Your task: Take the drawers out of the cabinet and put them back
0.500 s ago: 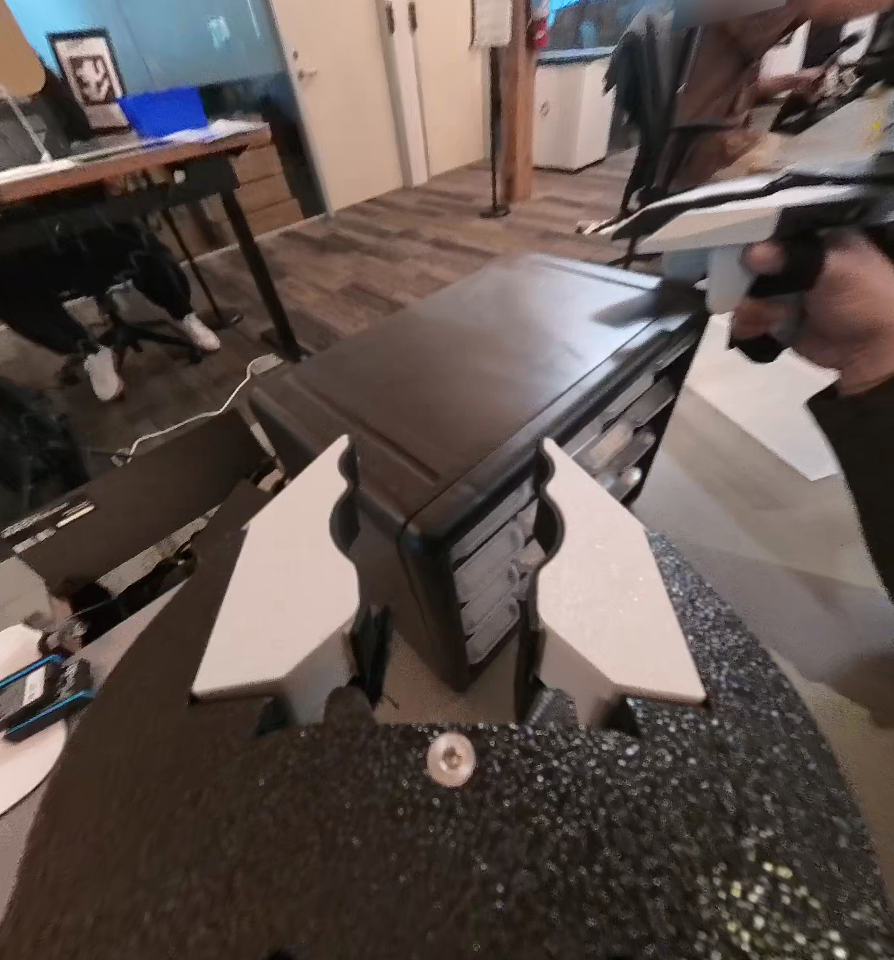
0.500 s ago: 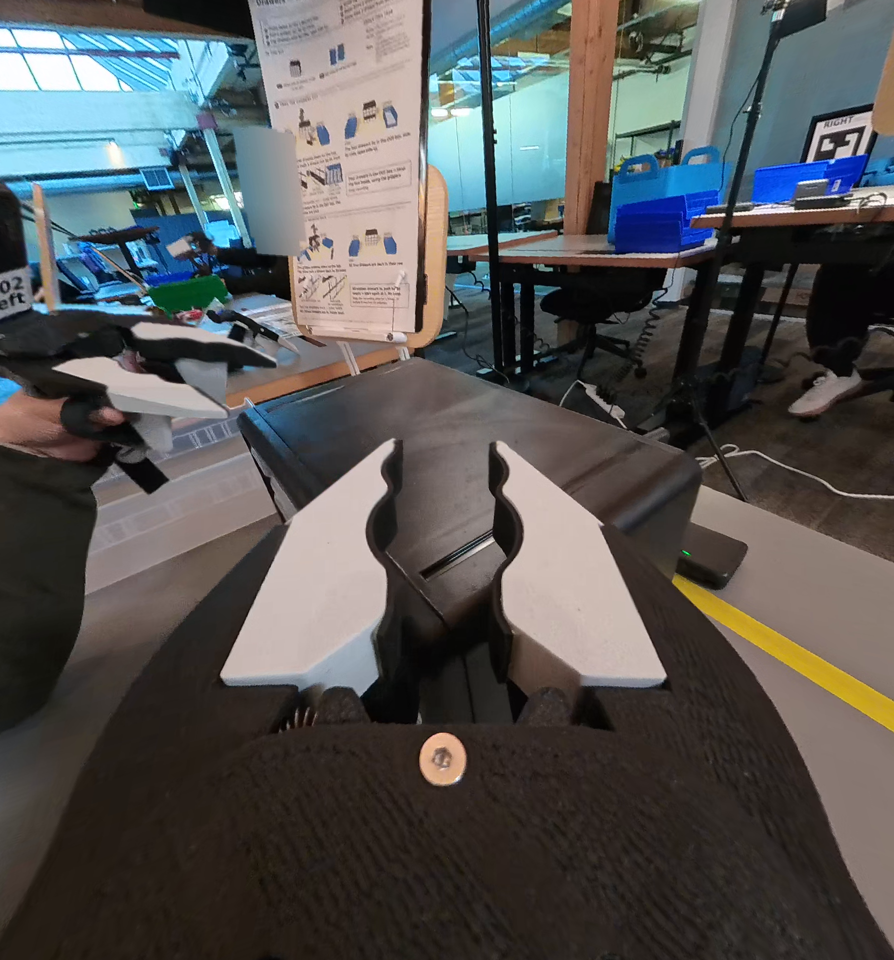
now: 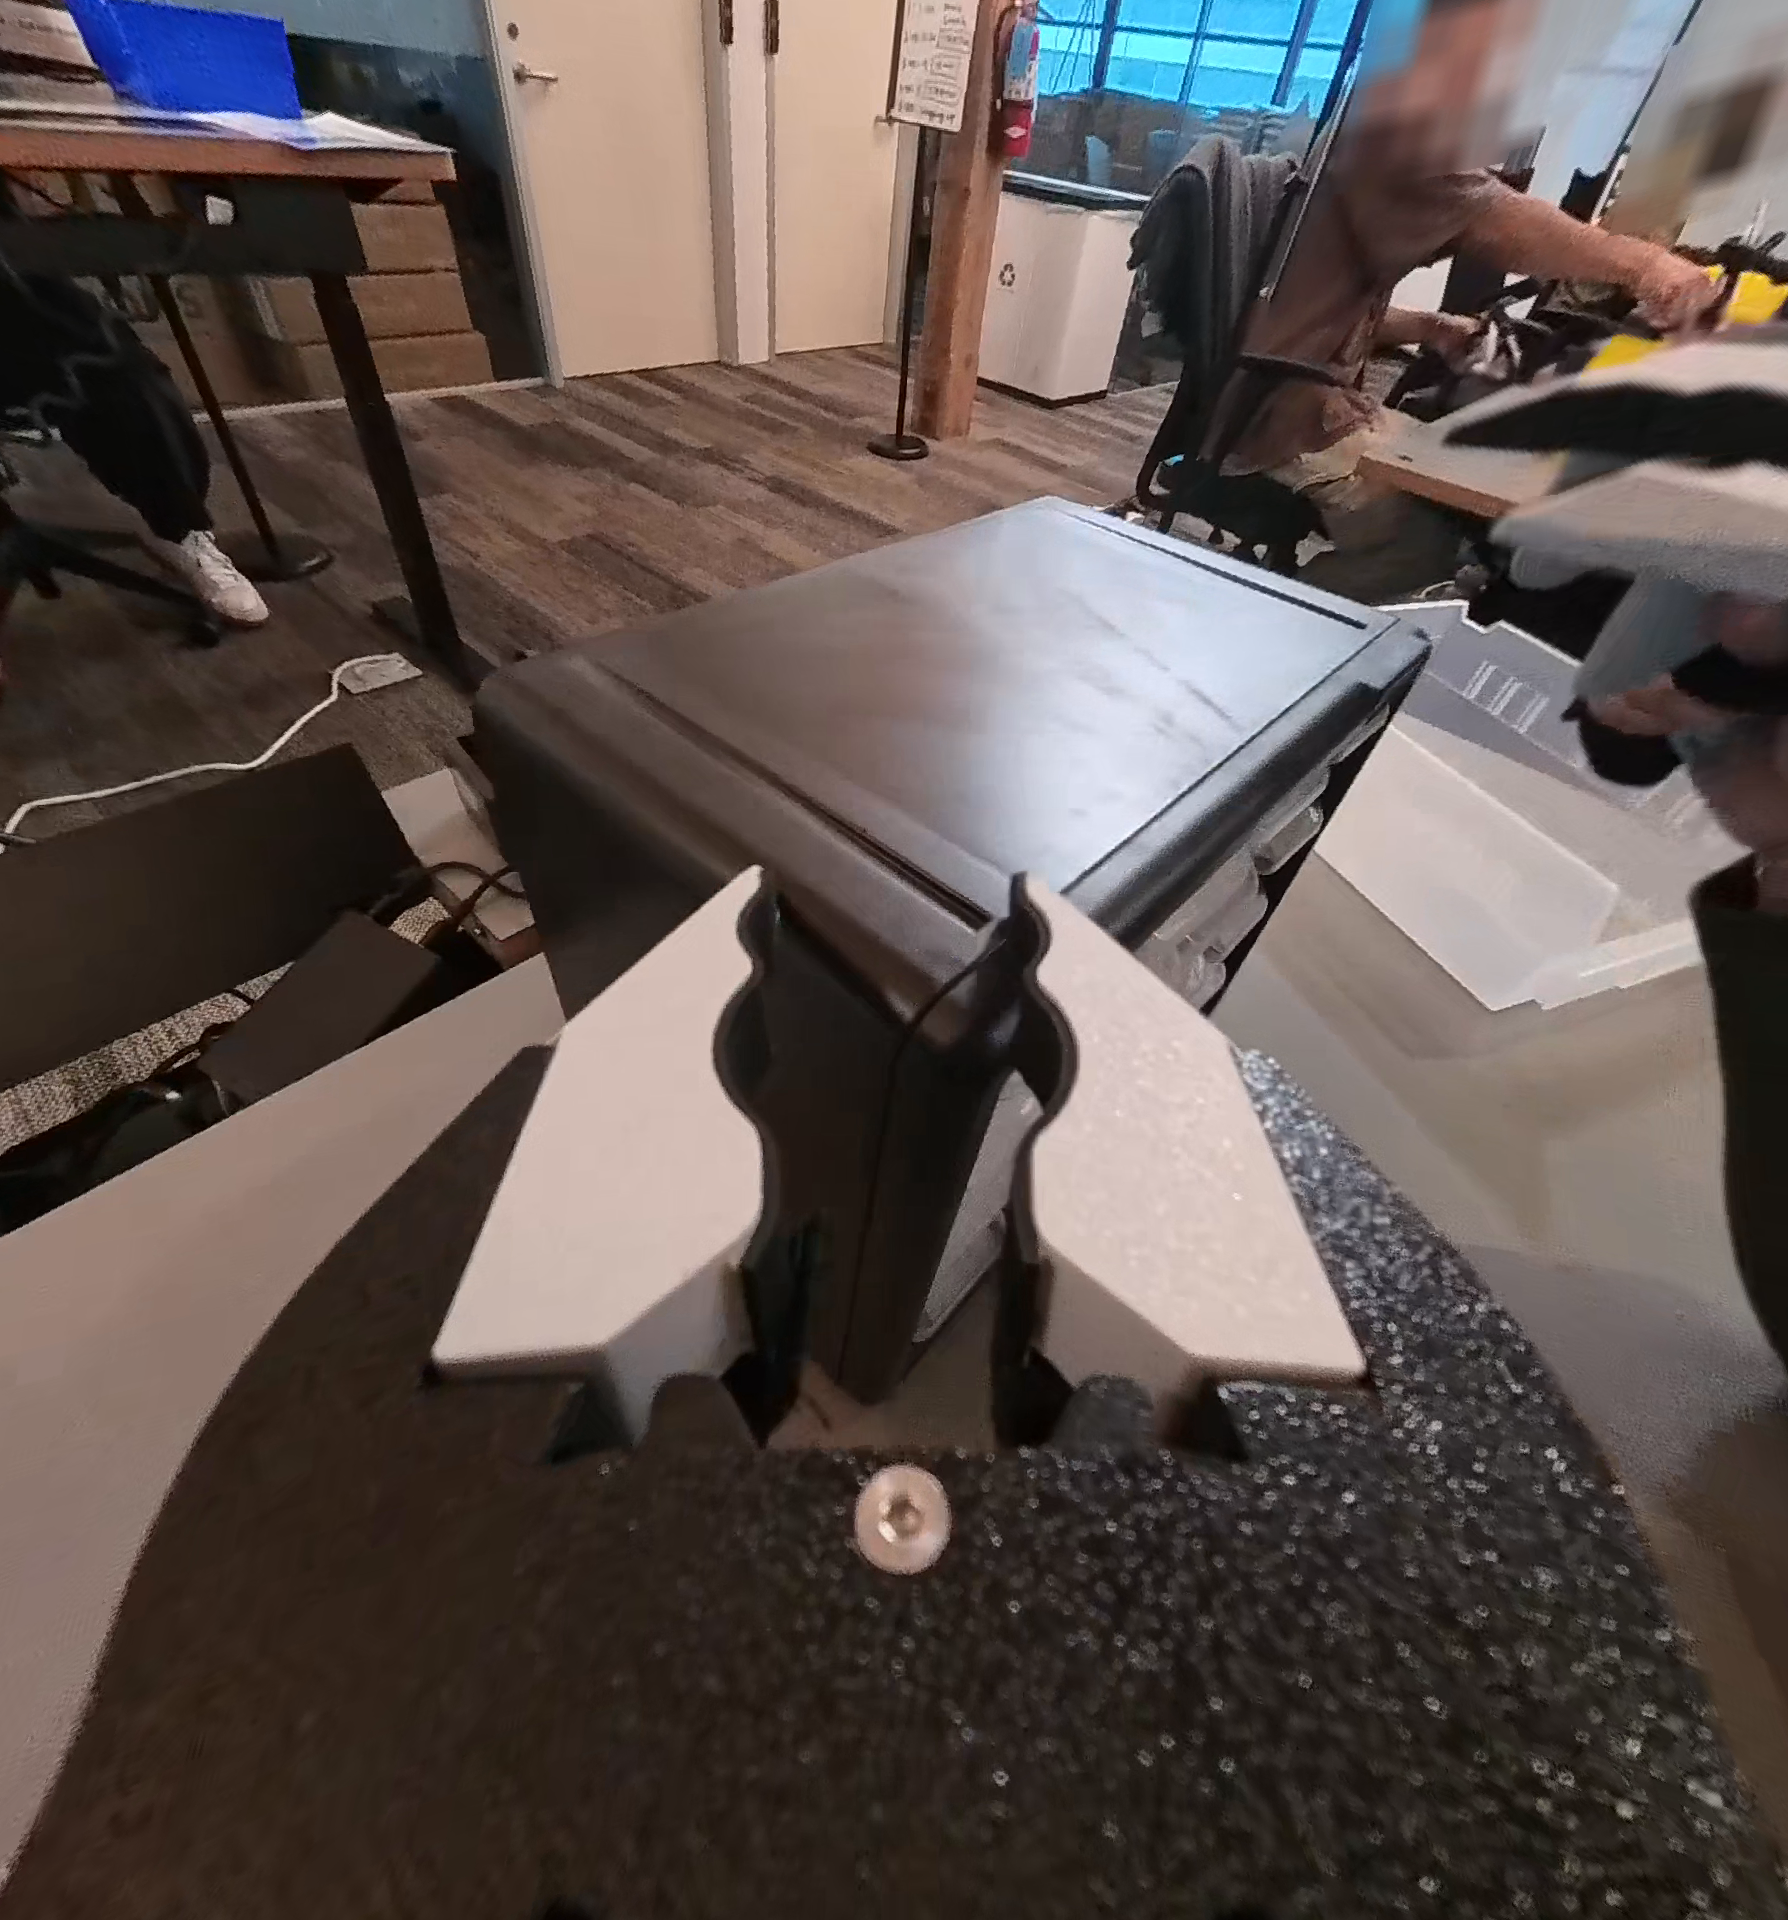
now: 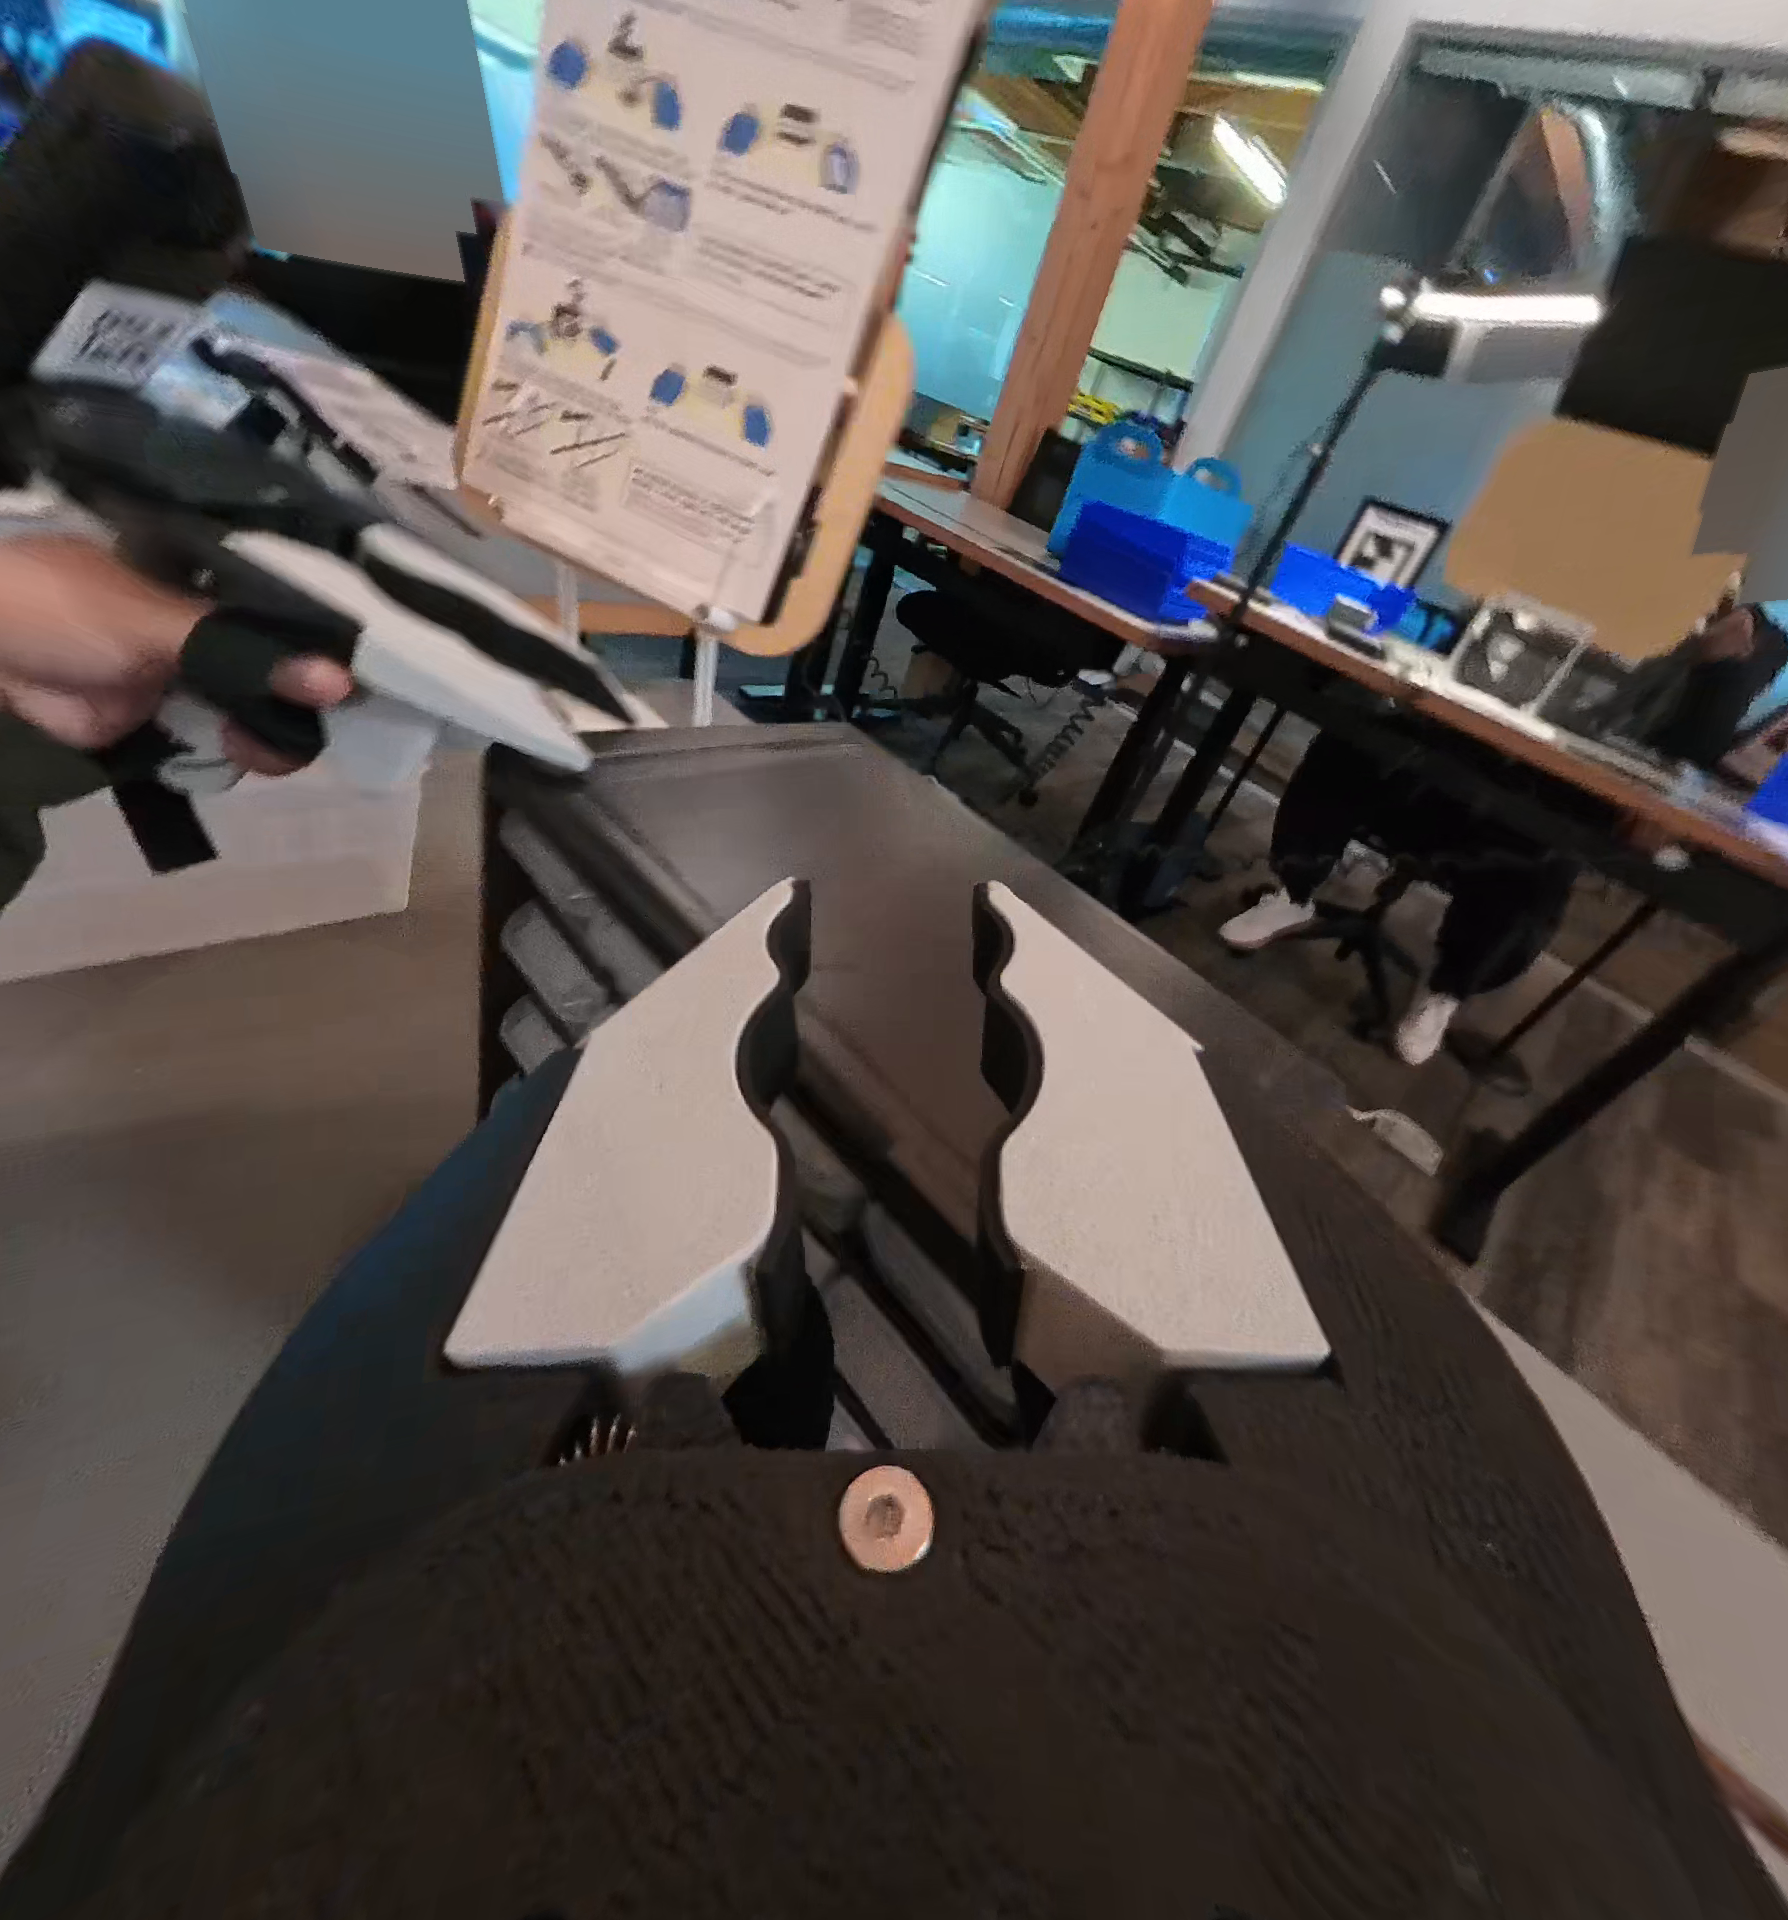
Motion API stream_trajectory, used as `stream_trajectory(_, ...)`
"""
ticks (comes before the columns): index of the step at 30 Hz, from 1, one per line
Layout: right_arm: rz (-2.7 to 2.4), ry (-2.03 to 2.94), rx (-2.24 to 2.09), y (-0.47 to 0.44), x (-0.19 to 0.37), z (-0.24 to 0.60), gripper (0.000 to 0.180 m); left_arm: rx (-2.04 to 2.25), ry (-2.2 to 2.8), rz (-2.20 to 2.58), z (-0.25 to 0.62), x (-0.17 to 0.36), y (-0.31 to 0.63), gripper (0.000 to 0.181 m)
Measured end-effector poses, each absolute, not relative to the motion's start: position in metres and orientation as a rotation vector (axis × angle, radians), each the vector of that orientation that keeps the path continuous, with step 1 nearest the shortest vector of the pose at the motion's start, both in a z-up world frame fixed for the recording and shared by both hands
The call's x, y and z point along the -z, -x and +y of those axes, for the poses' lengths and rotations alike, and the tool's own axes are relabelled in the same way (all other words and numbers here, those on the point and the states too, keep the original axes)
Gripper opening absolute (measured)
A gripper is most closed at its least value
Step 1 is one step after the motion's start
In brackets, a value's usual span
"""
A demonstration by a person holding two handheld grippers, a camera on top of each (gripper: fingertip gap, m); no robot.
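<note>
- On the grey tabletop (image 3: 1389, 1091): black drawer cabinet (image 3: 973, 675) upright, flat top up, long axis running front to back.
- Translucent drawers (image 3: 1274, 842) all seated in the cabinet front.
- Left gripper (image 3: 890, 925): jaws spread, straddling a top corner edge; contact unclear.
- Right gripper (image 4: 890, 914): jaws spread over the top, holding nothing.
- Illustrated instruction sheet (image 4: 703, 270) on a stand behind; marker tag on the left gripper, blurred.

cabinet (image 3: 973, 707) top bare, clear bin (image 3: 1472, 862) just beside
</note>
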State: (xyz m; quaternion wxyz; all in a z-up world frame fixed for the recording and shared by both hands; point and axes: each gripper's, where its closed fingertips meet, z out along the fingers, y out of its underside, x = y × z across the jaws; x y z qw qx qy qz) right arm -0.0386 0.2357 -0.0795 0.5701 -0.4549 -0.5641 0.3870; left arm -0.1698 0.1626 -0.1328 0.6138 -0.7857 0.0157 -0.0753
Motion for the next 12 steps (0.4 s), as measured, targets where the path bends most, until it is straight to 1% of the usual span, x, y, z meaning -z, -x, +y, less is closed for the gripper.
stream_trajectory(3, -1.434, 0.872, -0.863, 0.062, 0.111, 0.179, 0.030, 0.215, 1.803, 0.060, 0.160, 0.132, 0.167, 0.044)
stream_trajectory(5, -1.496, 0.768, -0.785, 0.078, 0.152, 0.148, 0.031, 0.247, 1.789, 0.057, 0.160, 0.131, 0.168, 0.044)
stream_trajectory(7, -1.497, 0.681, -0.664, 0.092, 0.190, 0.130, 0.031, 0.260, 1.782, 0.064, 0.160, 0.131, 0.168, 0.043)
stream_trajectory(10, -1.470, 0.588, -0.450, 0.112, 0.227, 0.124, 0.032, 0.236, 1.787, 0.102, 0.159, 0.132, 0.166, 0.046)
stream_trajectory(11, -1.494, 0.560, -0.381, 0.118, 0.235, 0.123, 0.033, 0.203, 1.787, 0.146, 0.159, 0.132, 0.164, 0.044)
stream_trajectory(12, -1.505, 0.532, -0.325, 0.123, 0.240, 0.122, 0.033, 0.157, 1.776, 0.213, 0.159, 0.131, 0.160, 0.036)
